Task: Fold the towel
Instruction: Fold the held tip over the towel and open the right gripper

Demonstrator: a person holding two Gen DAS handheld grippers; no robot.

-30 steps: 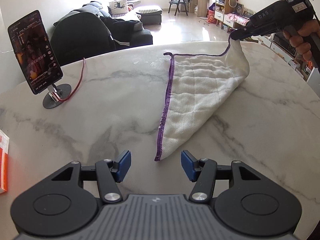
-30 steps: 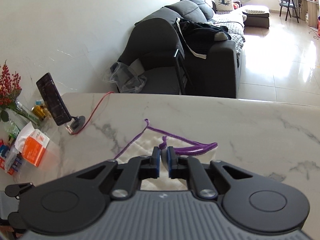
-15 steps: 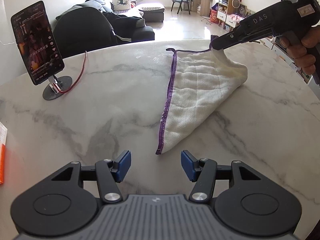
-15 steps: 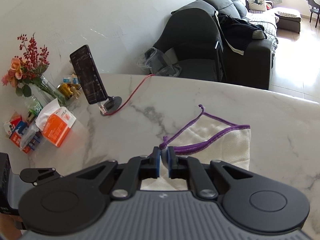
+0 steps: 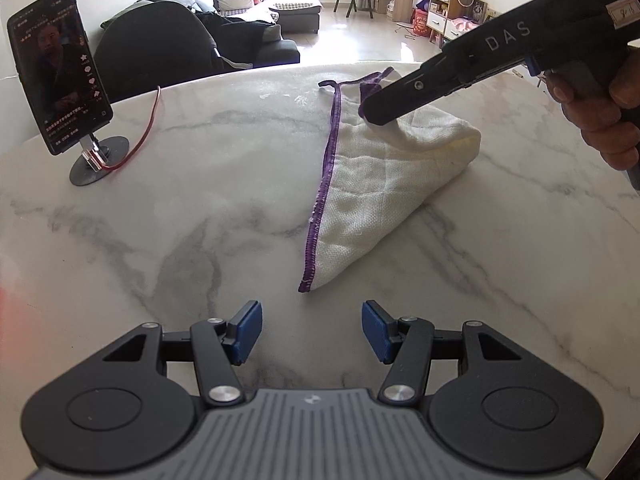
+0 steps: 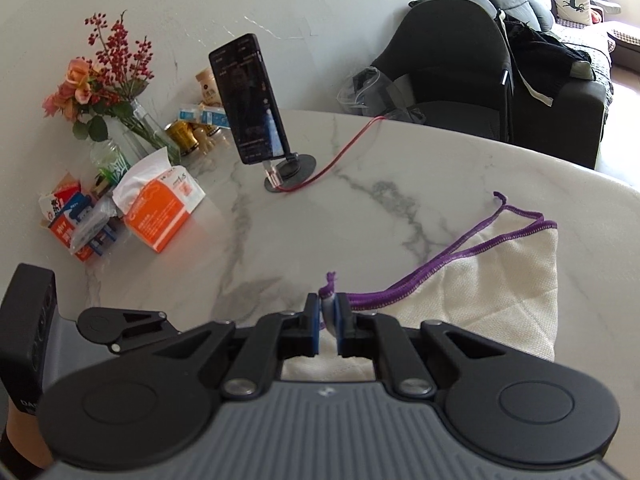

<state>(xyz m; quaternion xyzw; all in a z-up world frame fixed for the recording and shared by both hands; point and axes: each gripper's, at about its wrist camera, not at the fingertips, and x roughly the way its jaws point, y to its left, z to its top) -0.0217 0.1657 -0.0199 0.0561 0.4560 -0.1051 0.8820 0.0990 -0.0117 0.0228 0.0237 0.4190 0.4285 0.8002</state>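
Observation:
A white towel point(image 5: 372, 188) with a purple hem lies folded over on the marble table point(image 5: 180, 200). Its near corner points toward my left gripper point(image 5: 312, 330), which hovers open just short of that corner, nothing between its blue pads. My right gripper point(image 5: 370, 116) comes in from the upper right of the left wrist view, shut on a purple-hemmed corner of the towel and holding it low over the far half. In the right wrist view that pinched corner point(image 6: 329, 286) sticks up between the shut fingers of the right gripper point(image 6: 329, 312), and the towel point(image 6: 500, 280) spreads to the right.
A phone on a stand point(image 5: 60, 88) with a red cable point(image 5: 140, 140) stands at the table's left. By the wall sit a flower vase point(image 6: 108, 92), an orange tissue box point(image 6: 160, 208) and small cartons point(image 6: 68, 220). A dark sofa point(image 6: 500, 92) stands beyond the table edge.
My right gripper has carried the held corner leftward and down across the towel, folding that part over toward the hemmed edge. The left gripper stayed open near the front corner.

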